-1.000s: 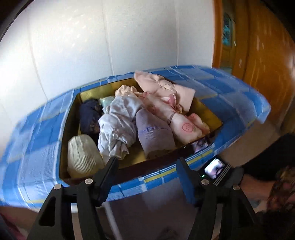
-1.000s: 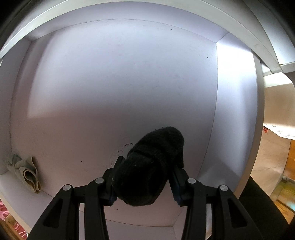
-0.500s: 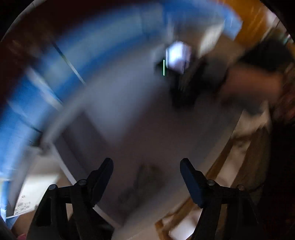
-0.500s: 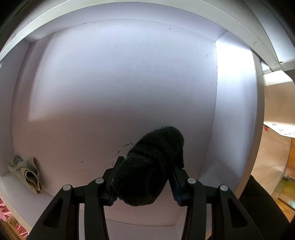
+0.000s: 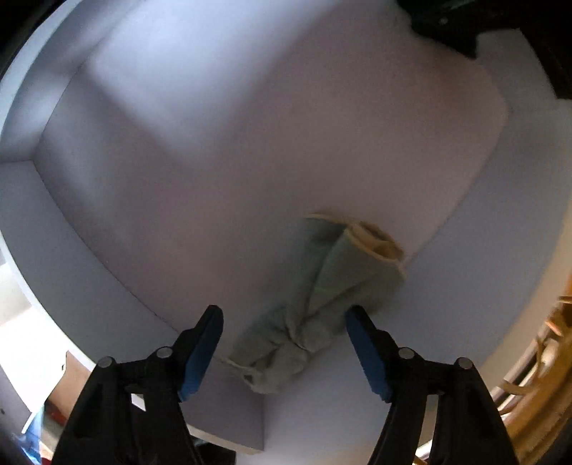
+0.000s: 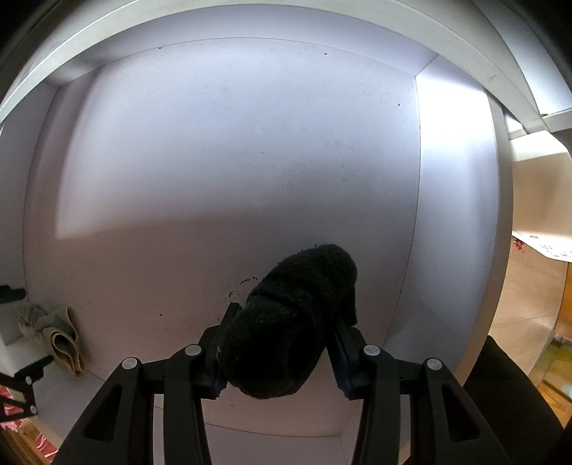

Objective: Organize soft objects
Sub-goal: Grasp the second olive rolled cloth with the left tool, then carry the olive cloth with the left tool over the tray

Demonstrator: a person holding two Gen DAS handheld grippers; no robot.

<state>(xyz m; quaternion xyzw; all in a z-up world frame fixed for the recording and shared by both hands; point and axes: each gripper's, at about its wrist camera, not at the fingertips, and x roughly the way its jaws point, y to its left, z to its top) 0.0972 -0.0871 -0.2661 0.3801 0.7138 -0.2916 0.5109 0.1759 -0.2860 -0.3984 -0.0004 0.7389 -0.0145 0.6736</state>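
Note:
A rolled pale green and beige cloth bundle (image 5: 321,286) lies in a corner of a white compartment (image 5: 214,161). My left gripper (image 5: 283,311) points down over it, and its jaws are opening. The bundle's knotted end sits between the blue pads (image 5: 200,350), which do not press on it. My right gripper (image 6: 286,314) is shut on a rolled black sock (image 6: 286,322) and holds it just above the white floor (image 6: 232,161). The right wrist view shows the same pale bundle (image 6: 53,336) at the far left, with parts of the left gripper beside it.
White walls close the compartment (image 6: 454,214) on all sides, with a lip along the top. A dark shape (image 5: 443,21) fills the top right of the left wrist view. Wicker (image 5: 550,357) shows outside at the right, as do a paper sheet (image 6: 547,246) and wooden flooring.
The left gripper swung down from facing a box of clothes on a blue checked bed to the white compartment, over the pale bundle, with wider jaws. The right gripper and black sock stayed still.

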